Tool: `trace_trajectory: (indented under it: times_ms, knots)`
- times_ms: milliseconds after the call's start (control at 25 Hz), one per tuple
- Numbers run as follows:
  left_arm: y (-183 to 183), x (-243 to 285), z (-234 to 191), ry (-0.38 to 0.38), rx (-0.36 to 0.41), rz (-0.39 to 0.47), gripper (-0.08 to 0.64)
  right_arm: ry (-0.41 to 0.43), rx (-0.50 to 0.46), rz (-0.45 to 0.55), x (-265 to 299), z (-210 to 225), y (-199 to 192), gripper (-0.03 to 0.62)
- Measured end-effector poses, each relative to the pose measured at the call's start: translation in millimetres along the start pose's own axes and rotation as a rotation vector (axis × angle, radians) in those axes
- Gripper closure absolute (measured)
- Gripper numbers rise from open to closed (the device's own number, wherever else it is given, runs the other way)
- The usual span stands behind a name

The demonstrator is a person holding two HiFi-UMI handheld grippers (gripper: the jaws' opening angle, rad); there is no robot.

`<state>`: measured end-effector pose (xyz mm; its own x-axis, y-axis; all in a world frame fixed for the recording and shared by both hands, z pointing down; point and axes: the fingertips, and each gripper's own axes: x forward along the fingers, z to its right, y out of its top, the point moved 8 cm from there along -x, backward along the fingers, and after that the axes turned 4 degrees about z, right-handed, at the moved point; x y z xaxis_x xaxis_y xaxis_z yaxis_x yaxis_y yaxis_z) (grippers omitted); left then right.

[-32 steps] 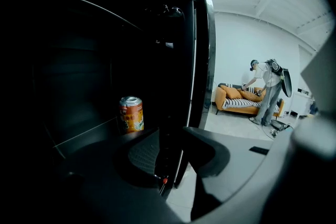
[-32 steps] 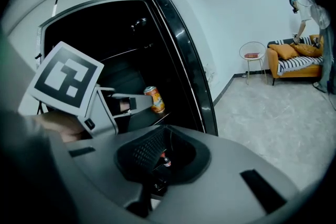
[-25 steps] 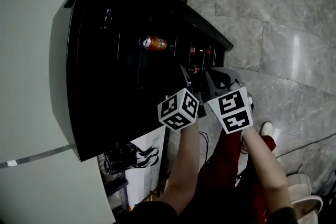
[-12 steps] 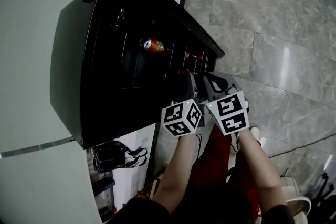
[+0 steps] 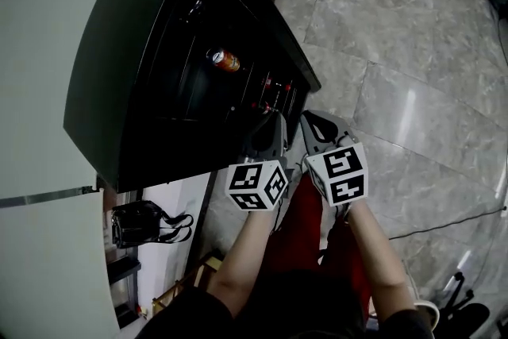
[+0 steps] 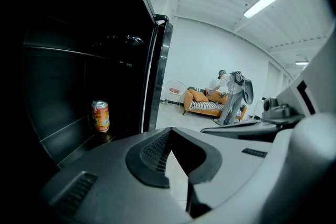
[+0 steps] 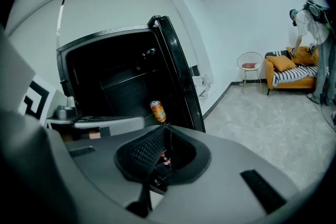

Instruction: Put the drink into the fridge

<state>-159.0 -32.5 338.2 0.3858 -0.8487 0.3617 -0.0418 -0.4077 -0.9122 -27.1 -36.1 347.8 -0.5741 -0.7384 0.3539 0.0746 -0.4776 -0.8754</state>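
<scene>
- My left gripper (image 5: 274, 131) has its jaws pressed together, empty.
- My right gripper (image 5: 312, 127) is likewise closed on nothing.
- The can (image 5: 225, 59) stands upright inside the open fridge (image 5: 111, 99), at eleven o'clock from both grippers.

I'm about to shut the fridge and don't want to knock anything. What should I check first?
1. Orange drink can standing upright on the fridge shelf: ok.
2. Left gripper shut with nothing in it: ok.
3. Right gripper shut with nothing in it: ok.
4. Both grippers outside the fridge: ok.
5. Fridge door closed: not ok, it stands open.
6. Small bottles in the door rack seated firmly: cannot tell.
</scene>
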Motion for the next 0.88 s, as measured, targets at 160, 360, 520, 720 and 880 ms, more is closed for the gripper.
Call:
trace_trajectory:
  times_ms: [160,360,520,720,880]
  knots:
    - [5.4,-15.2,5.1,-0.006,0.026,0.006,0.549,-0.004,-0.011,0.006,-15.4,-1.1,6.7,0.574]
    - [23.3,-34.3,13.1,-0.035,0.040,0.054,0.549,-0.007,-0.029,0.046,-38.8,-6.3,23.6,0.574]
    - [34.5,-46.3,21.4,-0.061,0.042,0.079,0.549,0.015,-0.044,0.065,-55.1,-13.9,33.0,0.574]
    - [40.5,-62.6,28.3,-0.080,0.057,0.099,0.549,0.045,-0.056,0.103,-72.7,-27.9,46.1,0.574]
    - [44.3,-79.7,28.9,-0.087,0.056,0.106,0.549,0.046,-0.070,0.122,-84.4,-39.9,55.1,0.574]
